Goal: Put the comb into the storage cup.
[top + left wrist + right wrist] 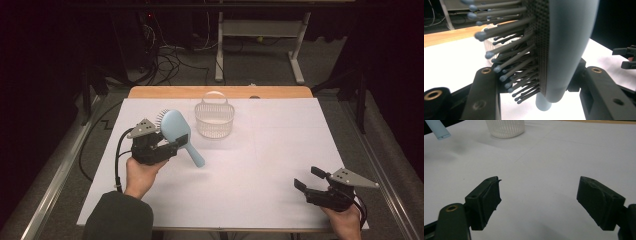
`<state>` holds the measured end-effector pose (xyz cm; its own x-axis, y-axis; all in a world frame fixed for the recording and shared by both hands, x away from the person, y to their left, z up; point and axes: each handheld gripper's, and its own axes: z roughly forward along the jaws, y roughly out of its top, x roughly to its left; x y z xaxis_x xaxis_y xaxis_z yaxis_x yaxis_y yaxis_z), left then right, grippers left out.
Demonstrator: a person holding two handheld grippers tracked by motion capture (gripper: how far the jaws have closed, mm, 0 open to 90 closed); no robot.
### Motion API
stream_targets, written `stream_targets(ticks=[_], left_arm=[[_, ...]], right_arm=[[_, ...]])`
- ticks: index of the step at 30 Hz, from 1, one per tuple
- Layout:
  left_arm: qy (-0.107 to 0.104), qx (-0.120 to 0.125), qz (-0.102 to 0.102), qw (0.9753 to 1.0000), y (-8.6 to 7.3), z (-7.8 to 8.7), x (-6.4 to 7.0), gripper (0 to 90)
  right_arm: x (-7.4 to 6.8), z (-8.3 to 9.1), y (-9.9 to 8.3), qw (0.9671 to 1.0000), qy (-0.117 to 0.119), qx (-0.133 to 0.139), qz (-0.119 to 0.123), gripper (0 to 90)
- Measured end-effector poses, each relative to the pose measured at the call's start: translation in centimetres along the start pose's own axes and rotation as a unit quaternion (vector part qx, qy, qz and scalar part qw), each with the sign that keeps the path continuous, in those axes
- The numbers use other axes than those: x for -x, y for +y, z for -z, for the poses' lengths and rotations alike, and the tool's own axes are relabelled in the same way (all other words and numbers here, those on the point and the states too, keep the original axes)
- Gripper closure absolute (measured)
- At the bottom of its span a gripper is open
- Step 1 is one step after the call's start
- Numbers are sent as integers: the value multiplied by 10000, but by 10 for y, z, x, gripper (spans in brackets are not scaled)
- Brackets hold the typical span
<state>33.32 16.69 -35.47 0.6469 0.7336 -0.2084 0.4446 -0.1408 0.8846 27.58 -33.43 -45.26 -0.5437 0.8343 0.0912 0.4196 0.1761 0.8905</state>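
- Left gripper (pixel 172 142): jaws clamped on the light-blue plastic paddle hairbrush (pixel 176 127), gripping it at the base of the oval head where the handle begins.
- Brush is lifted off the white table sheet (pixel 260 165). Head stands above and just beyond the jaws; handle slants down past the jaws on the side toward the right gripper, its end free above the sheet.
- Left gripper view: brush (pixel 564 50) sits edge-on between the two black jaws, smooth back facing one jaw, dark round-tipped bristles (pixel 509 62) pointing across toward the other.
- White ribbed plastic basket with loop handle (pixel 214 119): on the sheet beyond the left gripper, near the brush head but apart from it. It also shows behind the bristles (pixel 489 46).
- Right gripper (pixel 309 179): jaws wide apart, nothing between them, held low over the sheet, well apart from brush and basket.
- Right gripper view: bare sheet between the jaws (pixel 537 192); basket (pixel 505 128) far ahead, handle tip of the brush (pixel 439 131) ahead and to the side.
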Motion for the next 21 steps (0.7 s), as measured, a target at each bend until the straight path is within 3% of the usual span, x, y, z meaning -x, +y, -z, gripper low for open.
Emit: stream_targets(ticks=[8, 21], left_arm=[[-32, 78, 138, 9999, 4, -6, -4, 503], [50, 71, 35, 10000, 19, -11, -5, 500]], right_arm=[[0, 1, 0, 10000, -11, 13, 8, 199], [-1, 1, 0, 10000, -19, 22, 16, 199]])
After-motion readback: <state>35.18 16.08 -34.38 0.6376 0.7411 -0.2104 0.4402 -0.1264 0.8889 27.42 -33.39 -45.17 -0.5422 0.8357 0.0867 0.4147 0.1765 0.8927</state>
